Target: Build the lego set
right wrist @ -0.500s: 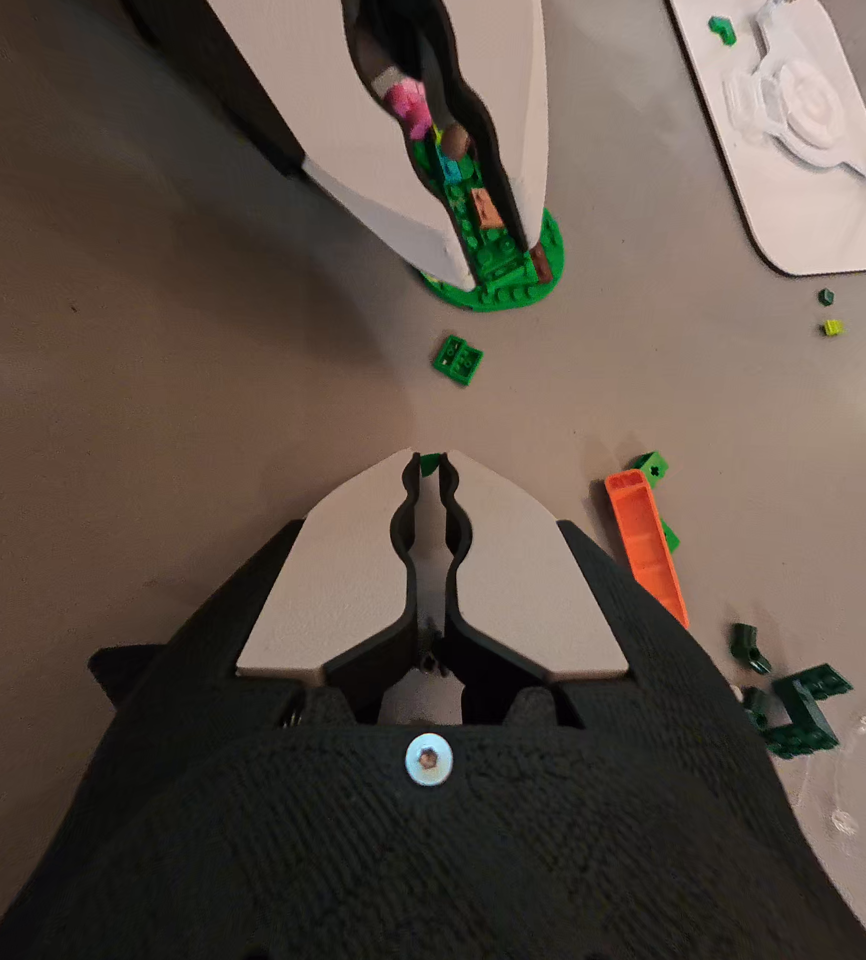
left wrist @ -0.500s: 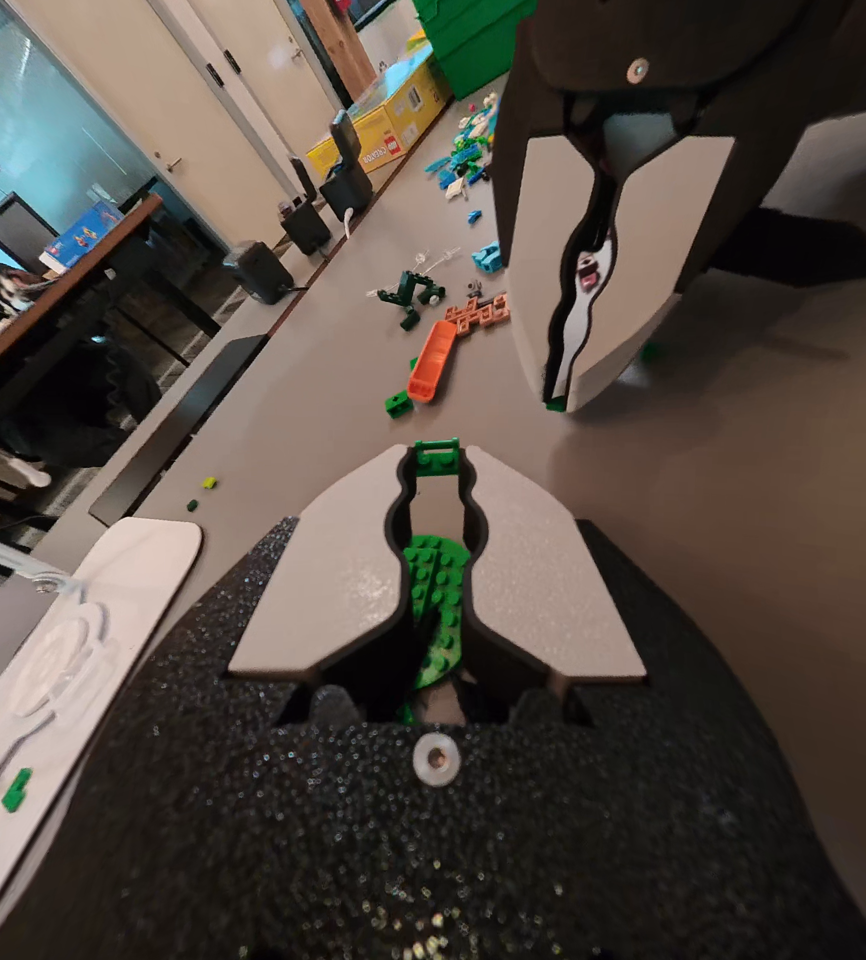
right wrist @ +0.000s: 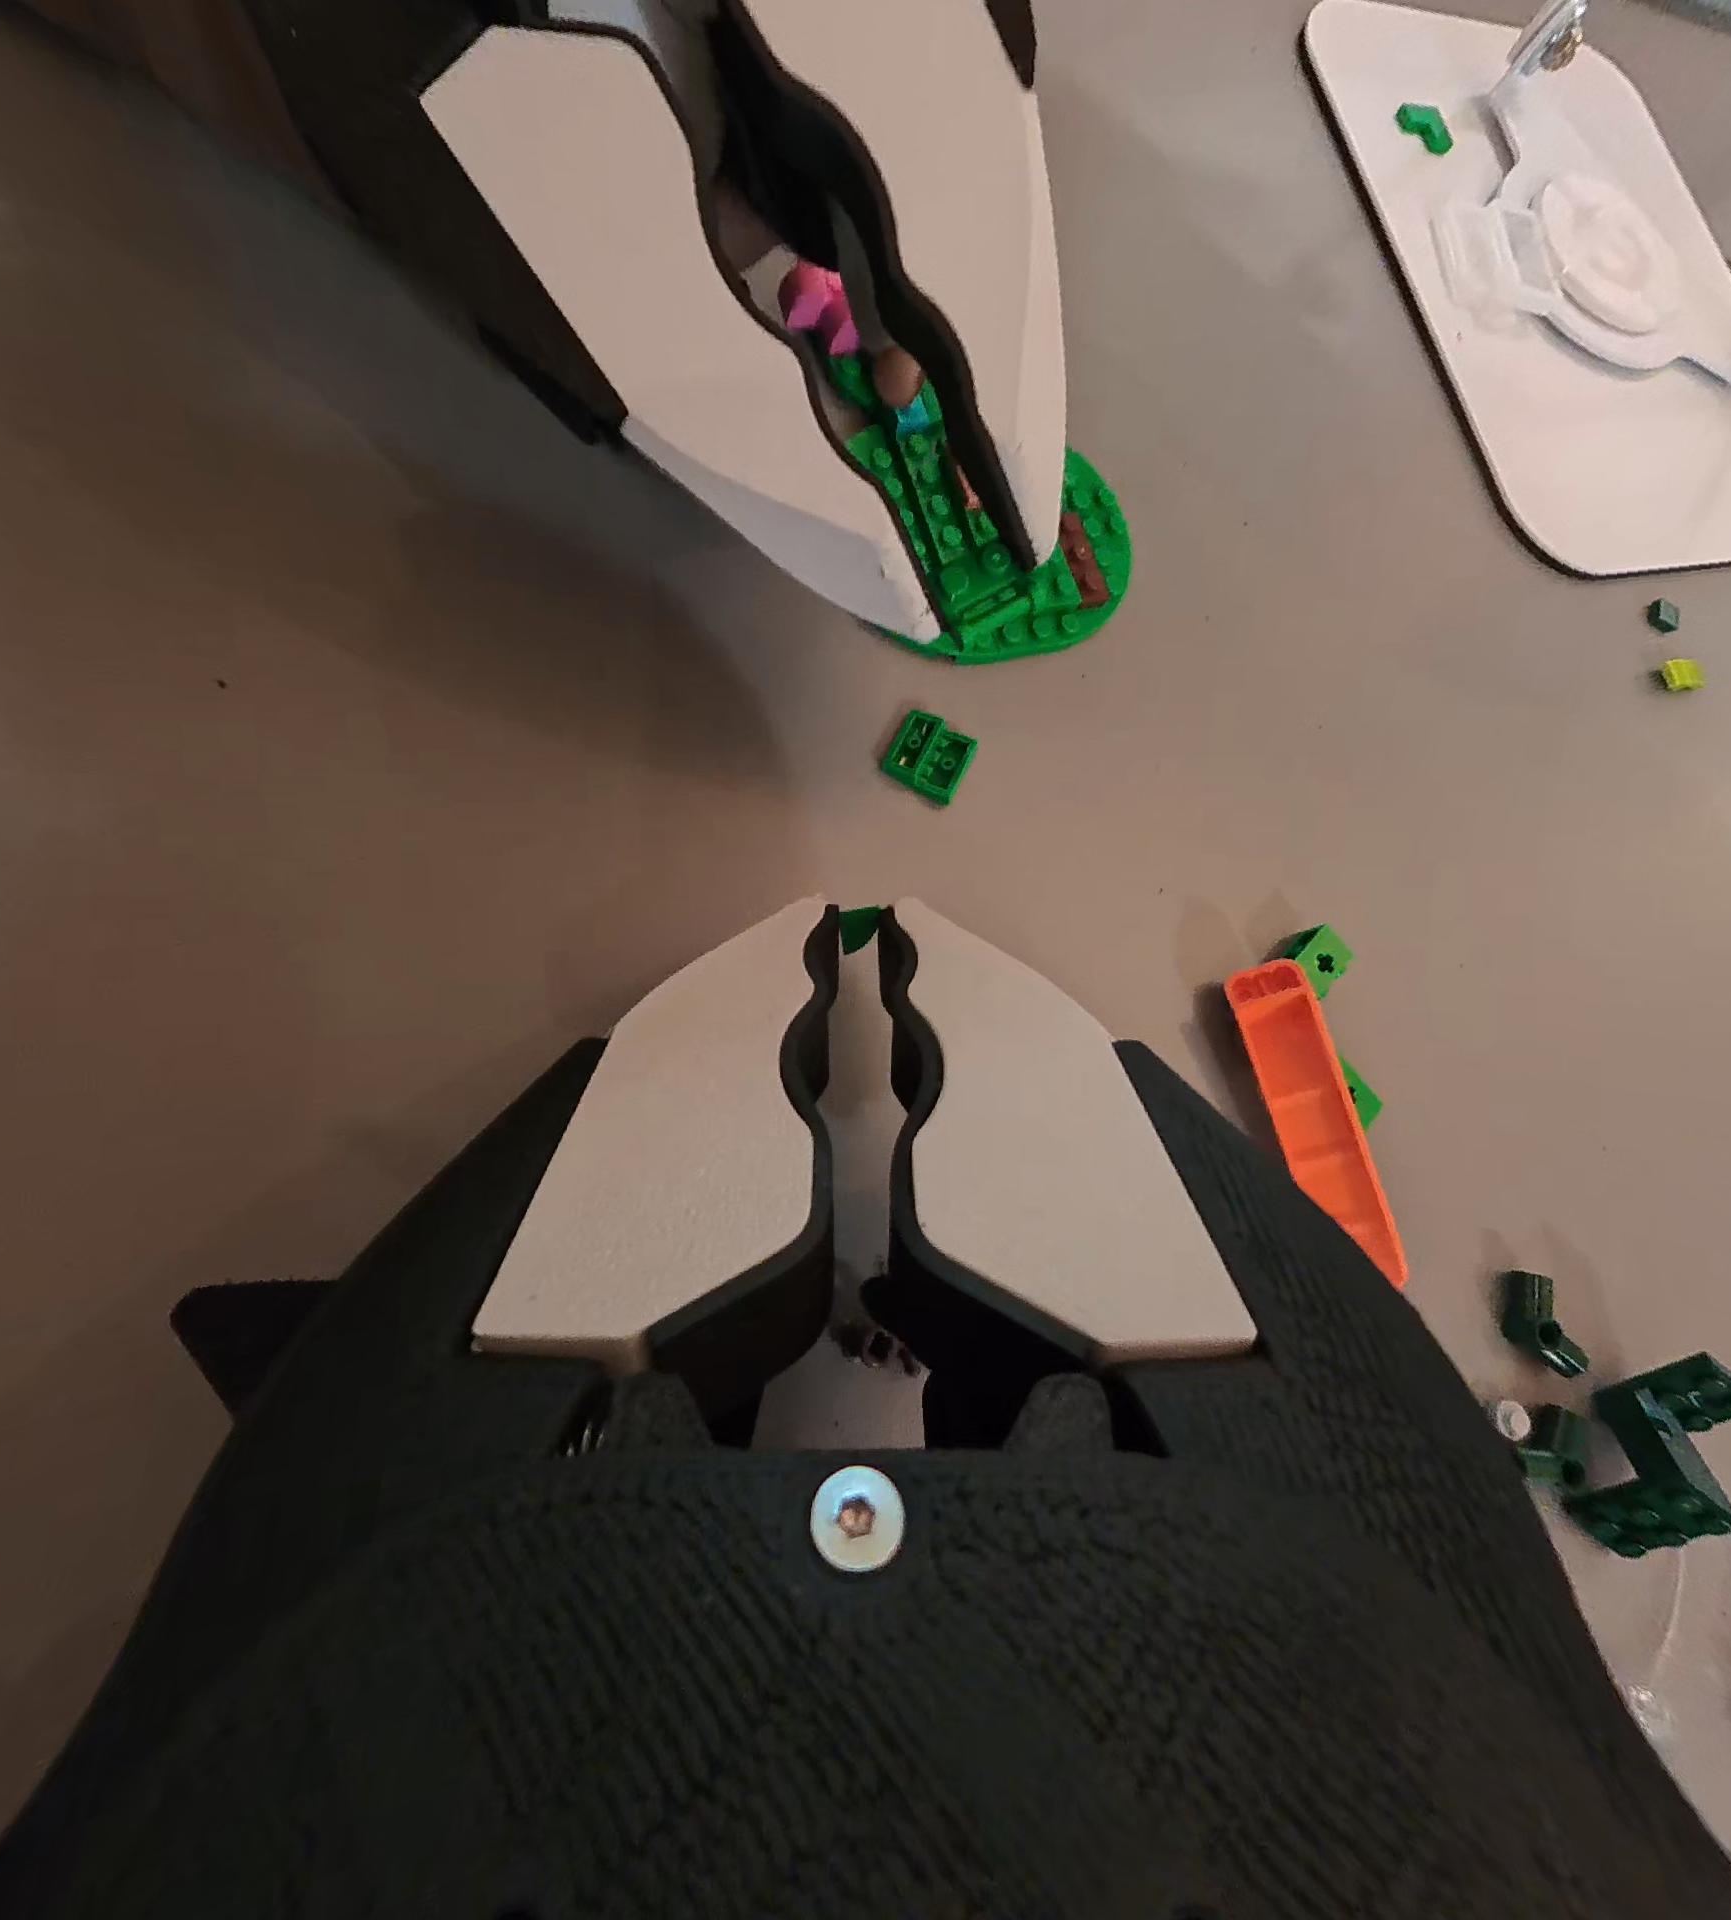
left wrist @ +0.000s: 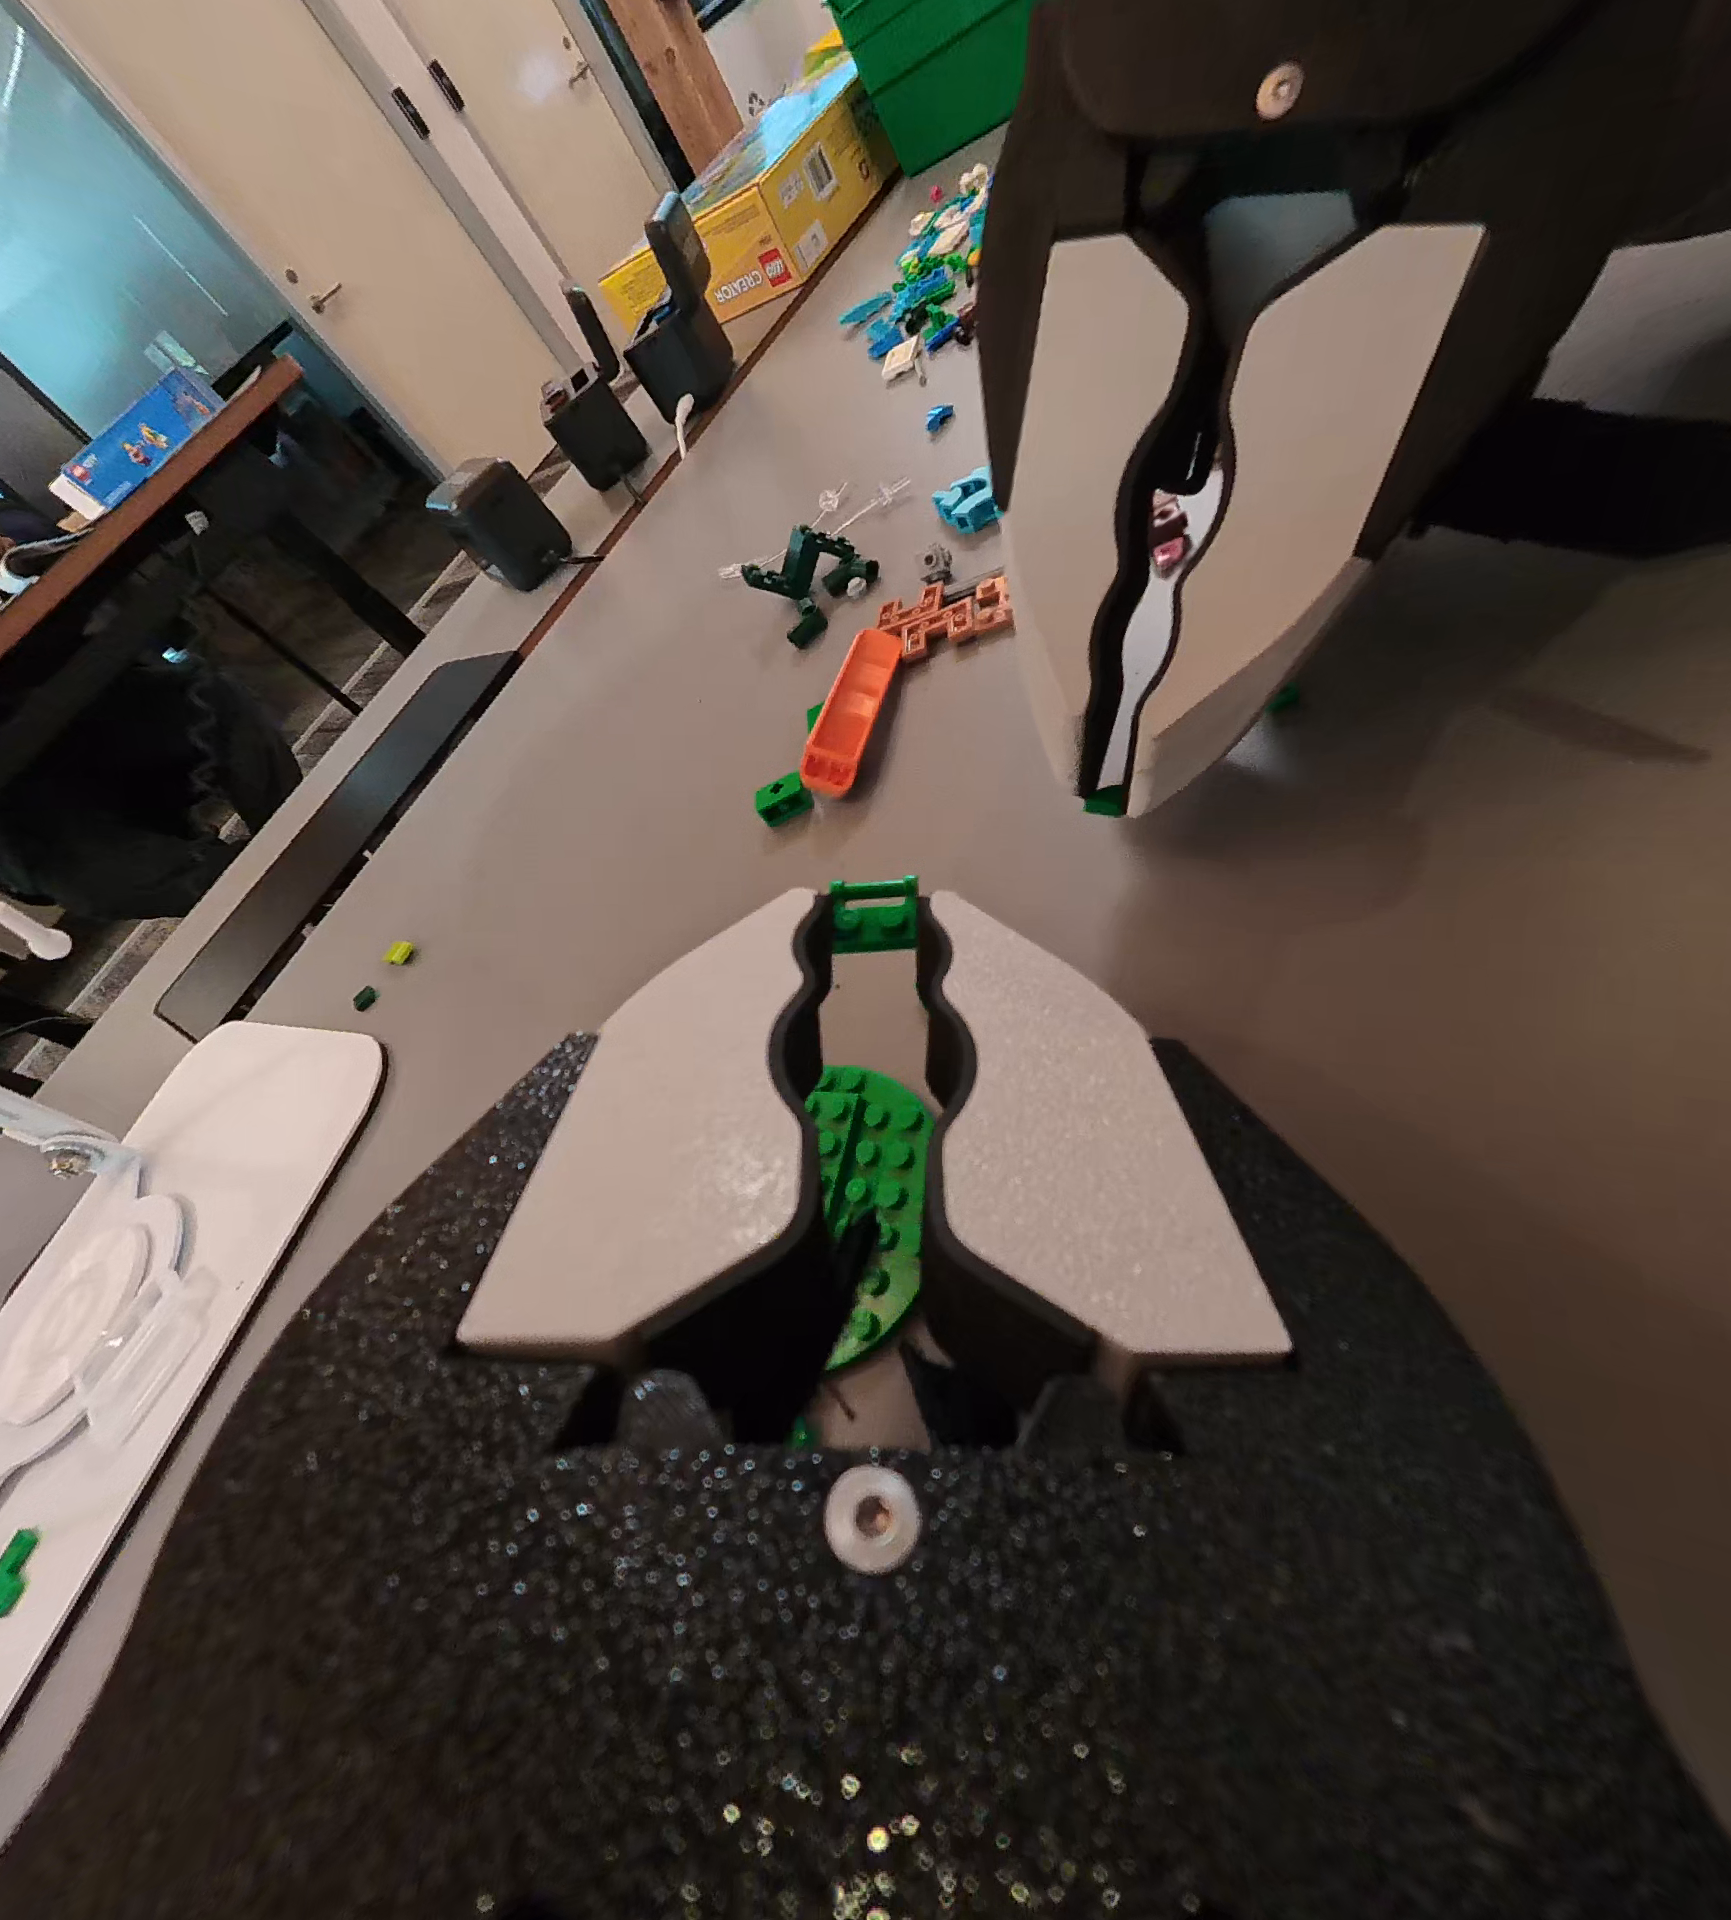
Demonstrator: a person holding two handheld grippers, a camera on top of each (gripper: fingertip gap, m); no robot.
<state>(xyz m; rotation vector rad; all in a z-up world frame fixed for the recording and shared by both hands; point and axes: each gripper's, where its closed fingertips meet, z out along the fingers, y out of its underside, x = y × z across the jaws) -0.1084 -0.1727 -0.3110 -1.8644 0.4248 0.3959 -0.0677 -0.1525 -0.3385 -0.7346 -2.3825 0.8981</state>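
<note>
A green round baseplate (right wrist: 1079, 603) with green bricks and a pink flower piece (right wrist: 809, 301) built on it rests on the grey table. My left gripper (right wrist: 975, 587) stands over it with its fingers closed on the build; in the left wrist view (left wrist: 871, 899) the baseplate (left wrist: 871, 1174) shows between its fingers. A small green plate (right wrist: 928, 756) lies loose on the table between the two grippers, just past my left fingertips (left wrist: 873, 914). My right gripper (right wrist: 861, 912) is shut on a small green piece (right wrist: 859, 927), low over the table; it also shows in the left wrist view (left wrist: 1115, 790).
An orange long piece (right wrist: 1313, 1112) and dark green pieces (right wrist: 1661, 1455) lie to the right gripper's right. A white board (right wrist: 1588, 343) with a clear stand sits at the table edge. A pile of loose bricks (left wrist: 928, 301) and a yellow box (left wrist: 757, 229) lie farther off. Some 6 centimeters of space lies between my two pairs of fingers.
My right gripper has drawn back very slightly from the baseplate. Both grips are unchanged.
</note>
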